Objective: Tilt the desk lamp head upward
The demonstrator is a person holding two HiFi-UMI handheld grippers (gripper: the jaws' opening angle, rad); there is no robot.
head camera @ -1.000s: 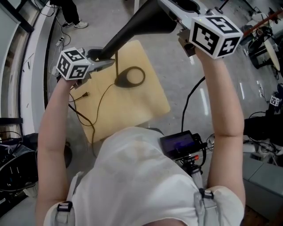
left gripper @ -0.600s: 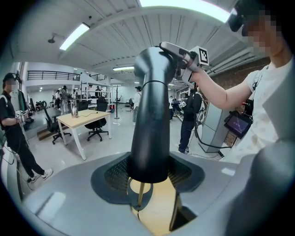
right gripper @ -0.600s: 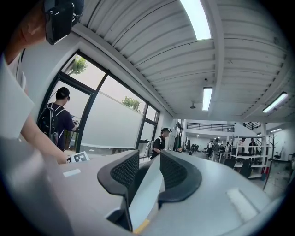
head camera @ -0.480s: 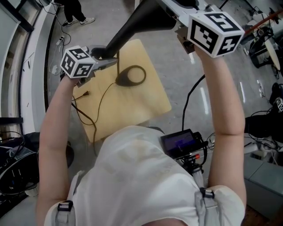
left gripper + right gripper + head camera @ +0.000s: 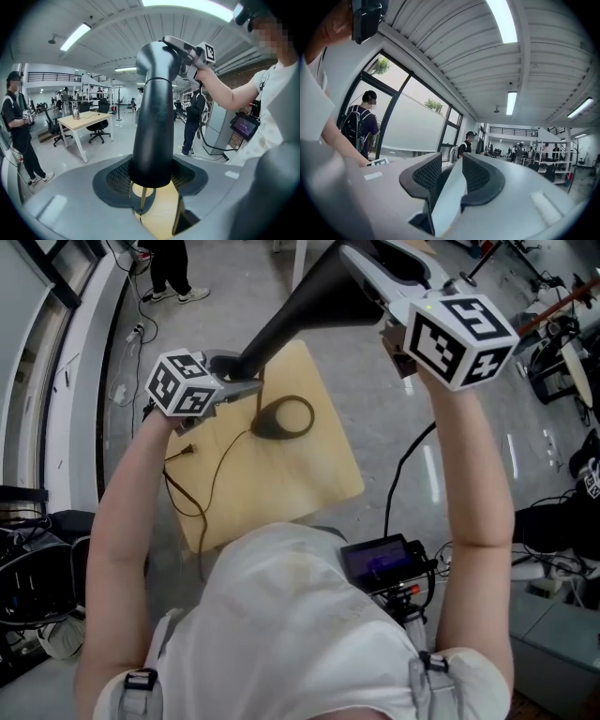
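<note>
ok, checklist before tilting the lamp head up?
1. Left gripper clamped on lamp arm: ok.
2. Right gripper clamped on lamp head: ok.
3. Lamp base sitting on wooden table: ok.
4. Cord slack across the table, not snagged on either gripper: ok.
5. Room above the head for the upward swing: cannot tell.
</note>
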